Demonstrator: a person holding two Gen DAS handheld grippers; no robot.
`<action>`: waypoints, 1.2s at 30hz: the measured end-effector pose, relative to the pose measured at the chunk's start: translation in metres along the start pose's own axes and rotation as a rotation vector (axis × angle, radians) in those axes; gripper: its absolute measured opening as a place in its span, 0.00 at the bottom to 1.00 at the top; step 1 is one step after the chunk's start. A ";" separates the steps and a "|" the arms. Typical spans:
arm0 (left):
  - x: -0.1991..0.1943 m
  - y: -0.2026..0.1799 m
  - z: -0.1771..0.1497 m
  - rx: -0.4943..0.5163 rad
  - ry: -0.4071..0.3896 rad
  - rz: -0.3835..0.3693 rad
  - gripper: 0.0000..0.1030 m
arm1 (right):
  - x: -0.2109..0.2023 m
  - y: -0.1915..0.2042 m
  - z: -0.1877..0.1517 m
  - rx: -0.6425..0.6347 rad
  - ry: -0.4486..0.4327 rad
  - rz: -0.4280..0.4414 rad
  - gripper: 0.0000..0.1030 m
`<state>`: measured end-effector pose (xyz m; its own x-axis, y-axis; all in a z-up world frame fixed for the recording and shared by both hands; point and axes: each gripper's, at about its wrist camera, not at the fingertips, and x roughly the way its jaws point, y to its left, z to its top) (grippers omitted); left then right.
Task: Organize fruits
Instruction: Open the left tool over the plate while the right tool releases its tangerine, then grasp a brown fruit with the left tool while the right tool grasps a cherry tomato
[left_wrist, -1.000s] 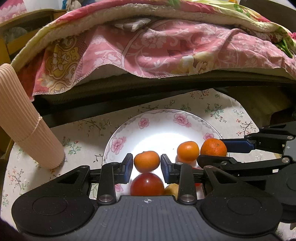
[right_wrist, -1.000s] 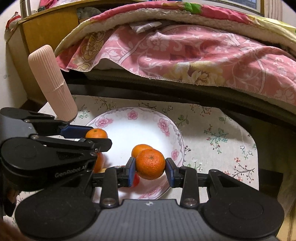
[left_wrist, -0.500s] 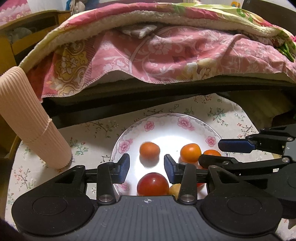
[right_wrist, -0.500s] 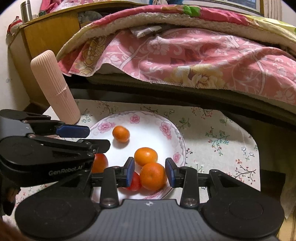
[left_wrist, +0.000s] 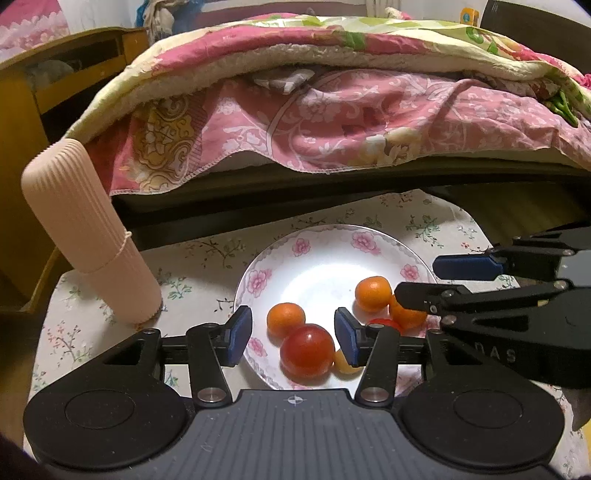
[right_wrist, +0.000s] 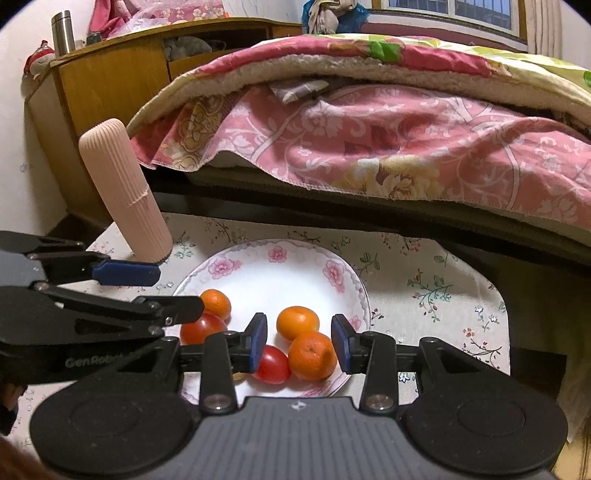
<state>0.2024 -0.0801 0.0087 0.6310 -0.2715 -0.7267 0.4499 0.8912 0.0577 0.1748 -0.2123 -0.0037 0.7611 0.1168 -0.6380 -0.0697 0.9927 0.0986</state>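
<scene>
Orange and red fruit crowd the near half of the floral plate (left_wrist: 295, 243), from about 4 to 8 o'clock: 3 mandarins, 2 tomatoes and a small yellow fruit (left_wrist: 343, 363) tucked at the near rim. The left gripper (left_wrist: 293, 336) is opening, its pads clear of the large tomato (left_wrist: 306, 350) and the mandarin (left_wrist: 286, 317) that lie on the plate in the gap between them. The right gripper (right_wrist: 298, 343) stands narrow, with its mandarin (right_wrist: 312, 355) between the pads; whether they press it I cannot tell, though it looks settled on the plate against the small tomato (right_wrist: 272, 364).

Risks, as I judge them: round fruit packed near the 6 o'clock rim could roll off if a finger nudges it on the way out. The 2 grippers sit close, so a careless lift could knock them together. The ribbed beige cylinder (left_wrist: 88, 236) at 10 o'clock could topple if clipped
</scene>
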 end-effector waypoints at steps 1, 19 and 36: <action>-0.003 0.000 -0.001 -0.002 -0.002 -0.001 0.57 | -0.002 0.000 0.001 0.000 -0.003 0.000 0.39; -0.044 0.004 -0.035 -0.019 0.020 0.001 0.61 | -0.033 0.028 -0.024 -0.057 0.027 0.062 0.39; -0.054 0.007 -0.094 0.013 0.144 -0.036 0.63 | -0.019 0.060 -0.068 -0.220 0.178 0.136 0.39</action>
<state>0.1125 -0.0252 -0.0162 0.5174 -0.2470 -0.8193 0.4795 0.8767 0.0384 0.1123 -0.1526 -0.0381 0.6119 0.2332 -0.7558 -0.3160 0.9480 0.0366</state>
